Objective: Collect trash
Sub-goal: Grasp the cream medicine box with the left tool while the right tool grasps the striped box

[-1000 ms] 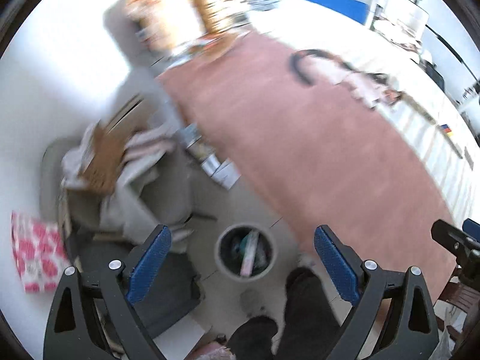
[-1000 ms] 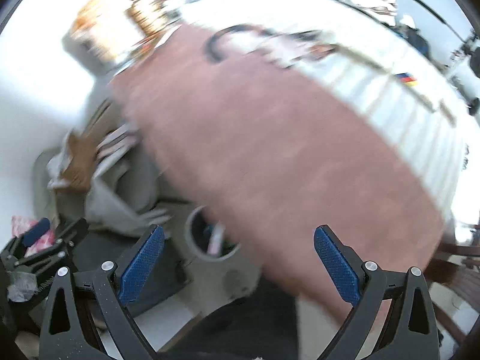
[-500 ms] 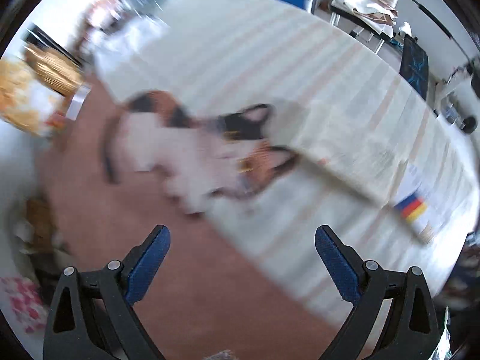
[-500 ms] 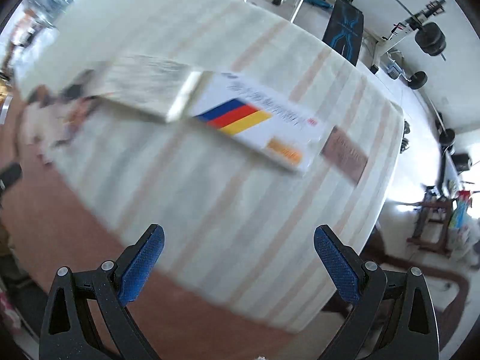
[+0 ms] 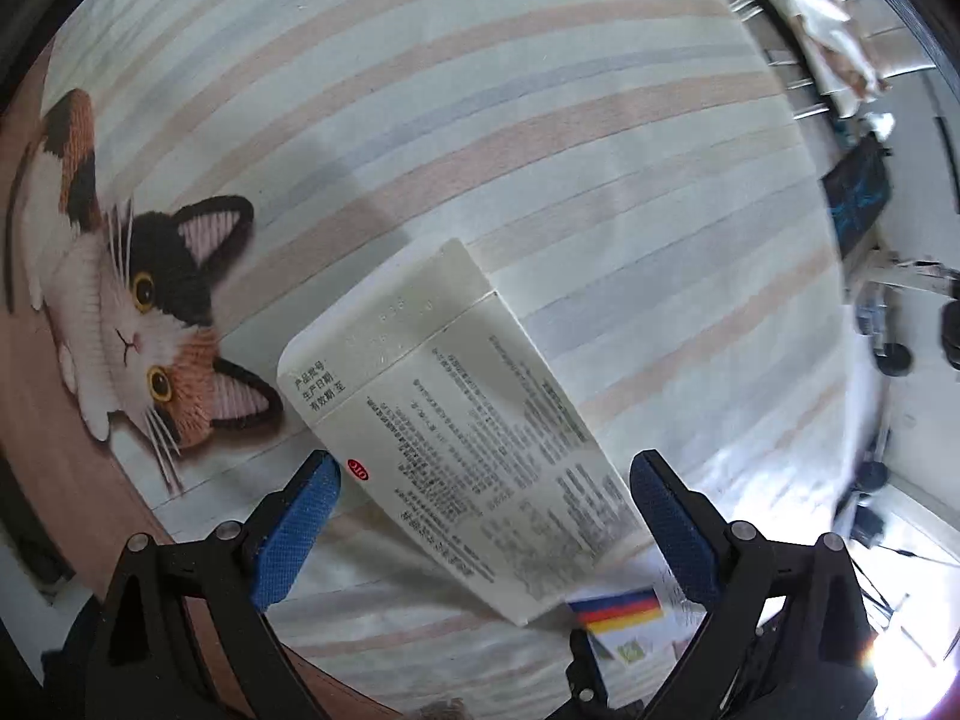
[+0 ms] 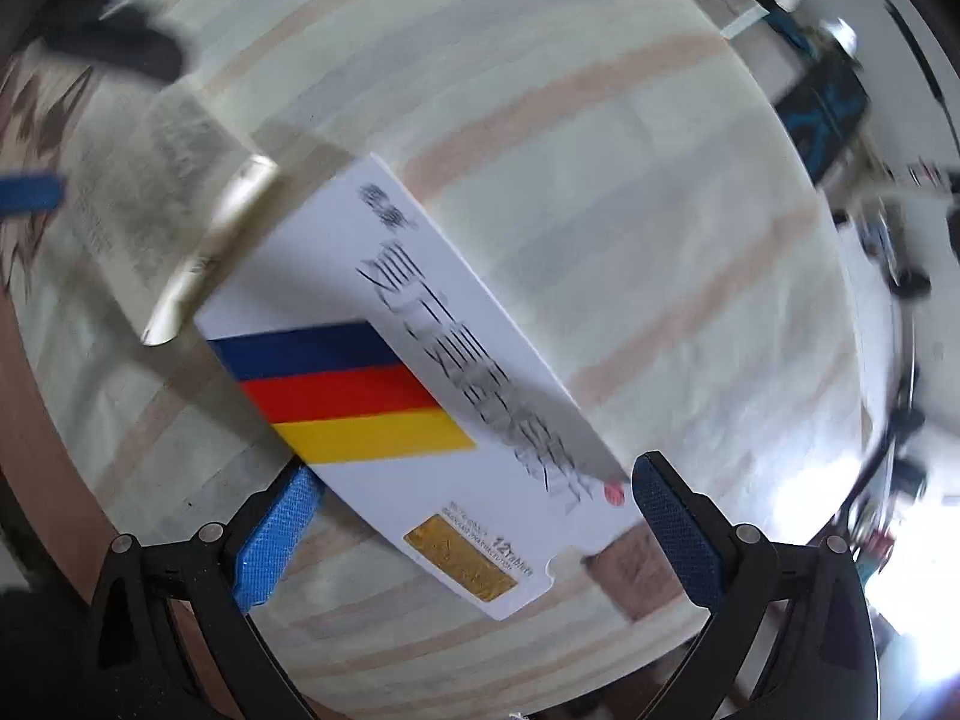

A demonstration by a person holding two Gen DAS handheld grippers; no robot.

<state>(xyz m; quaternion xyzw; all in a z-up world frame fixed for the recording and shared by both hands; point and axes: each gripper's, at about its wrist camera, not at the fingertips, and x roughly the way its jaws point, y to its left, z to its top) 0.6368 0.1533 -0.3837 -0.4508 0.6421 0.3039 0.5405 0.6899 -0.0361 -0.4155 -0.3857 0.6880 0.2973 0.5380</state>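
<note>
A cream medicine box covered in small print lies flat on the striped table mat. My left gripper hovers open over it, one blue finger on each side of the box. A white tablet box with blue, red and yellow stripes lies beside the cream box, overlapping its end. My right gripper stands open around the near end of the white box. Its striped corner also shows low in the left wrist view.
A calico cat picture is printed on the mat's left part, beside a brown border. A small brown card lies under the white box's near corner. Beyond the table's right edge stand chairs and gym gear on the floor.
Both grippers swung up from the floor bin and clutter to the table, then closed in low over the two boxes. Both stay open.
</note>
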